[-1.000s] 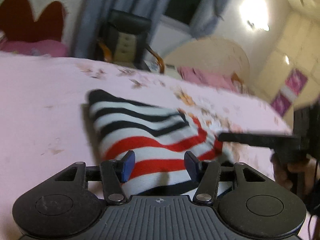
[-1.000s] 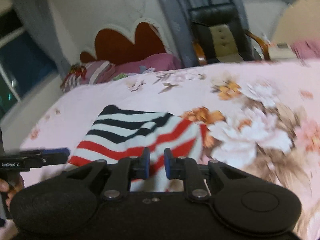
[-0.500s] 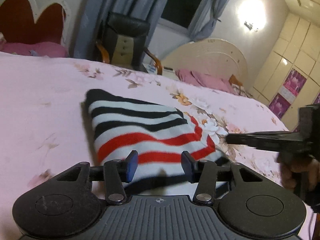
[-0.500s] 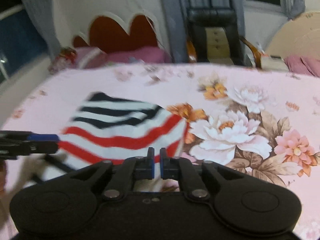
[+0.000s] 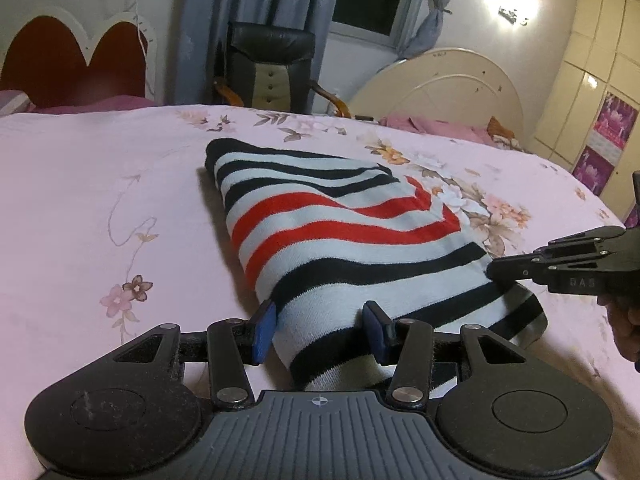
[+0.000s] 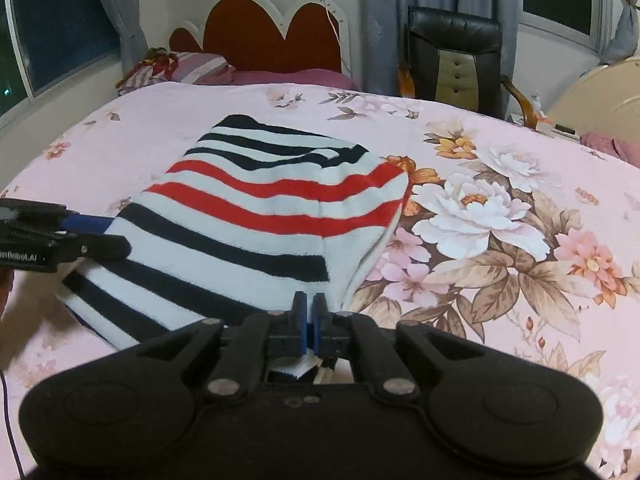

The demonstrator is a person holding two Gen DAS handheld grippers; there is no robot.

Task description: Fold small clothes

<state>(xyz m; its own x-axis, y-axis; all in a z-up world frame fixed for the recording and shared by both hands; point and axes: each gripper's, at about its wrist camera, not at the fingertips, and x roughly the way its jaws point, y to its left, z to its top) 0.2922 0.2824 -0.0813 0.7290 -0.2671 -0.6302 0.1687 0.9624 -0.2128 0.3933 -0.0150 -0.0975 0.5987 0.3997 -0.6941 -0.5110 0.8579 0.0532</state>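
Note:
A striped garment [image 5: 340,236], white with black and red bands, lies folded on the pink floral bedspread [image 5: 100,200]. It also shows in the right wrist view [image 6: 256,216]. My left gripper [image 5: 320,330] is open, its blue pads either side of the garment's near edge. My right gripper [image 6: 309,312] is shut on the garment's near right corner; white cloth shows behind its fingers. The right gripper appears at the right of the left wrist view [image 5: 520,270], and the left gripper at the left of the right wrist view [image 6: 96,236].
A black office chair [image 5: 272,68] stands behind the bed, by grey curtains [image 5: 248,8]. A red heart-shaped headboard [image 6: 272,40] and pillows [image 6: 176,68] are at the head. A cream headboard [image 5: 440,88] leans at the right.
The right gripper closed on the garment's corner. The left gripper stayed open and drew to the garment's near edge; the folded garment now lies flatter and longer toward me.

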